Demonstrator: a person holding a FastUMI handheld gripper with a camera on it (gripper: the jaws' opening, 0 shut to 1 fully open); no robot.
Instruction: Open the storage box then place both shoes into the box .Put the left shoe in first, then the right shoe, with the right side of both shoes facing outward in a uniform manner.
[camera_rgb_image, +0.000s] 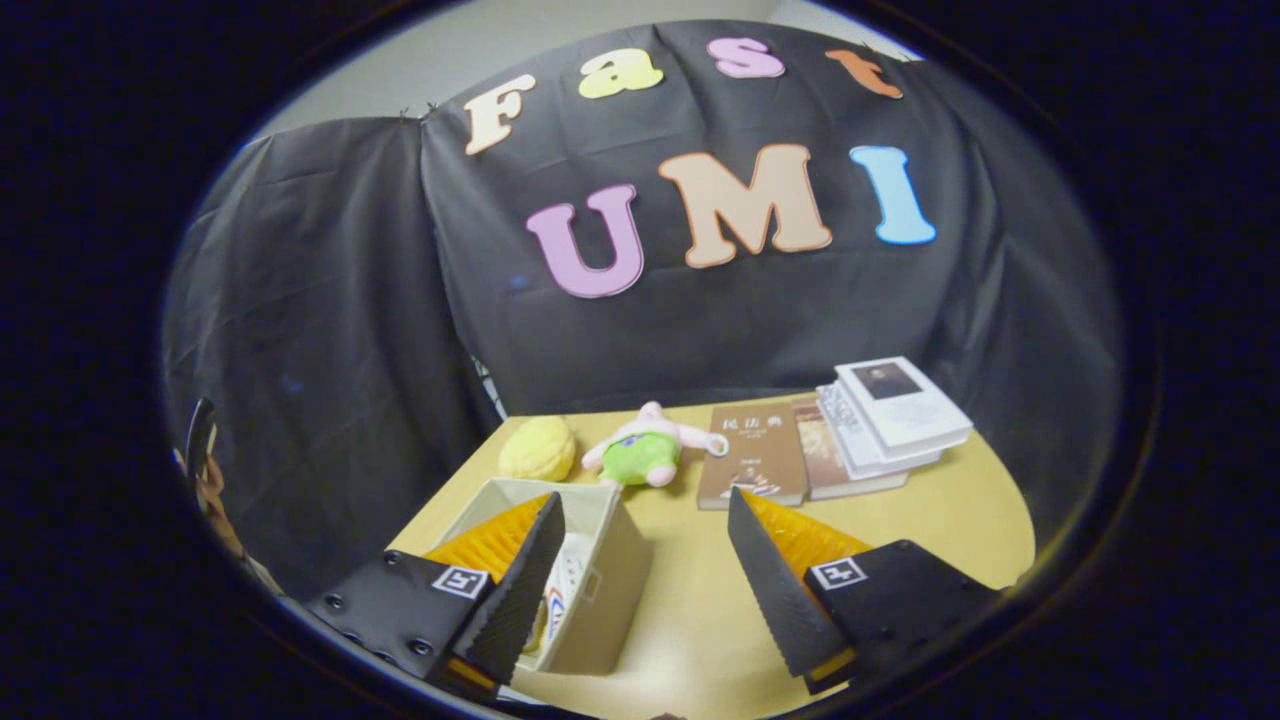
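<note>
1. Black cloth walls the booth behind a tan table (690, 610); toward the back lie a yellow plush (537, 448), a pink-and-green toy (645, 447) and books (860, 430).
2. At the table's near left corner, under and beside the left finger, stands the box (610, 590). It looks open on top, so the opening step seems done.
3. Something white with holes and a coloured edge, perhaps a shoe (562, 590), sits inside the box, mostly hidden by the finger. Whether one or both shoes are in cannot be told.
4. The gripper (640, 545) hangs above the table with fingers wide apart, holding nothing.
5. Bare tabletop between and ahead of the fingers gives free room. The box sits close to the table's left edge, with the cloth wall just beyond, so movement there is tight.
</note>
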